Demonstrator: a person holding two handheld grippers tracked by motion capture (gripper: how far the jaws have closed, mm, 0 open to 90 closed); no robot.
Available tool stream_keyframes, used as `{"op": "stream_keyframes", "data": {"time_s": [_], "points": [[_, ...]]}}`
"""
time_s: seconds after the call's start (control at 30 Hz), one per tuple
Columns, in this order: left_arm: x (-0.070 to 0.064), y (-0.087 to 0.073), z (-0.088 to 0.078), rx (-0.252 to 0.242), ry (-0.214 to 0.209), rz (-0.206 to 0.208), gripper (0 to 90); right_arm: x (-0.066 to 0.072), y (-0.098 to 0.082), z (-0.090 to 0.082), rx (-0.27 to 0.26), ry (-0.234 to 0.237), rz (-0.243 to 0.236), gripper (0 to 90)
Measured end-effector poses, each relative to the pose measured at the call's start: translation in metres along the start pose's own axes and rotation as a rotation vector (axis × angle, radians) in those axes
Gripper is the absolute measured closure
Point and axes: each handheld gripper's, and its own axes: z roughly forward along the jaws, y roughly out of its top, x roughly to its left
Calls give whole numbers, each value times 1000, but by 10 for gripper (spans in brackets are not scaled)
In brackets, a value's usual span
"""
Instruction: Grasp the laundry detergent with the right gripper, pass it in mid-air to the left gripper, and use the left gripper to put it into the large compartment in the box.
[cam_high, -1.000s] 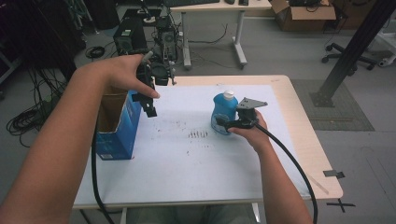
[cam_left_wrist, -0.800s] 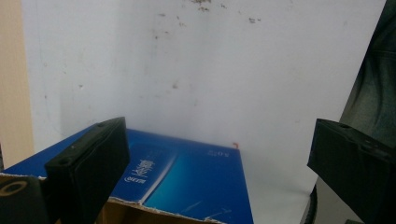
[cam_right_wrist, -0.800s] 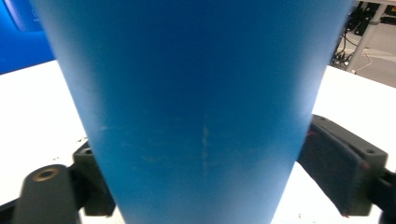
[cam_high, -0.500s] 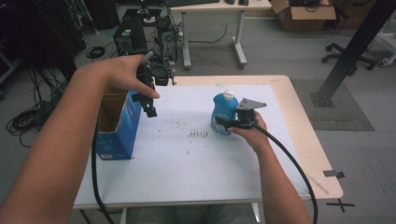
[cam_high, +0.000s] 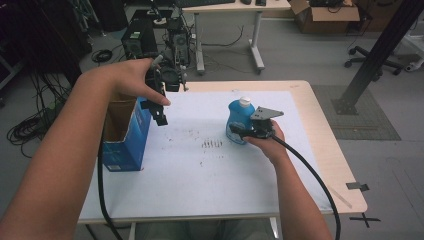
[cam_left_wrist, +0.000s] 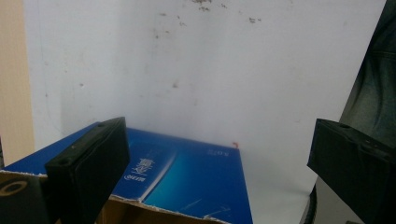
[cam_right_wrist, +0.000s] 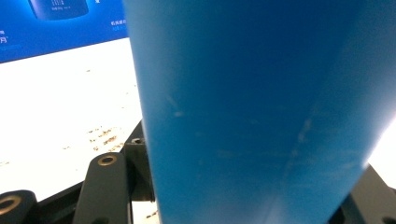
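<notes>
A blue bottle (cam_high: 240, 120) with a white cap stands upright on the white sheet, right of centre. My right gripper (cam_high: 239, 131) comes at it from the near right. Its jaws have just been closing and now clasp the bottle's lower body. In the right gripper view the bottle (cam_right_wrist: 252, 116) sits between the jaws, very close to the lens. My left gripper (cam_high: 159, 112) hangs open, pointing down, above the right edge of an open-topped blue cardboard box (cam_high: 125, 145). In the left gripper view the box (cam_left_wrist: 187, 172) lies below the wide-apart left gripper (cam_left_wrist: 217, 140), which holds nothing.
The white sheet (cam_high: 210, 165) has a patch of dark specks at its middle. The wooden table (cam_high: 320, 130) shows a bare strip along its right side. Computer towers and cables stand on the floor behind the table. A cable trails from each gripper toward the near edge.
Both hands have kept their places. The right gripper's jaws sit a little tighter against the bottle than before.
</notes>
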Motion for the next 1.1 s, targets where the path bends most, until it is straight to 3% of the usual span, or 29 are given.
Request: {"op": "stream_keyframes", "data": {"time_s": [0.63,1.1], "points": [[0,1,0,2,-1,-8,56,-3,3,-5,-25,17,17,459],[1,3,-3,1,0,-8,55,-8,46,-41,-48,57,-40,459]]}}
